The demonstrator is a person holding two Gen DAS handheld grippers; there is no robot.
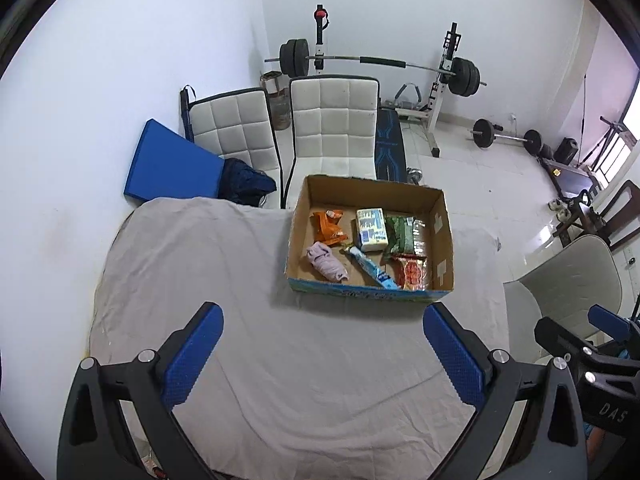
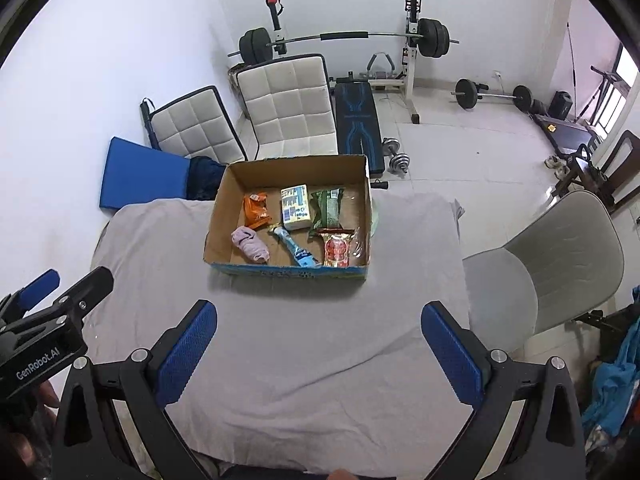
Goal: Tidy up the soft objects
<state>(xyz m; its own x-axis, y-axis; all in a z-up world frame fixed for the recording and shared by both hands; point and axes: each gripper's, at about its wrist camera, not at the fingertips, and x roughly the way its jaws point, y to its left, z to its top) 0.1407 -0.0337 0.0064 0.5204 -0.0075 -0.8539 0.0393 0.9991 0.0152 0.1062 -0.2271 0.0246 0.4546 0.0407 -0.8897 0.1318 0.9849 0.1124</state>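
Observation:
An open cardboard box (image 1: 439,240) (image 2: 218,220) stands on a table under a grey cloth (image 1: 240,320) (image 2: 320,340). It holds a rolled lilac cloth (image 1: 326,262) (image 2: 250,244), an orange packet (image 1: 329,226) (image 2: 256,208), a white-and-blue tissue pack (image 1: 372,229) (image 2: 295,207), a green packet (image 1: 402,234) (image 2: 327,208), a red packet (image 1: 412,272) (image 2: 337,250) and a blue tube (image 1: 372,268) (image 2: 296,250). My left gripper (image 1: 324,356) is open and empty, well short of the box. My right gripper (image 2: 320,352) is open and empty too.
Two white padded chairs (image 1: 334,124) (image 2: 288,104) stand behind the table, with a blue pad (image 1: 172,164) against the wall. A grey chair (image 2: 552,264) is at the right. A barbell rack (image 1: 380,64) and weights fill the far floor.

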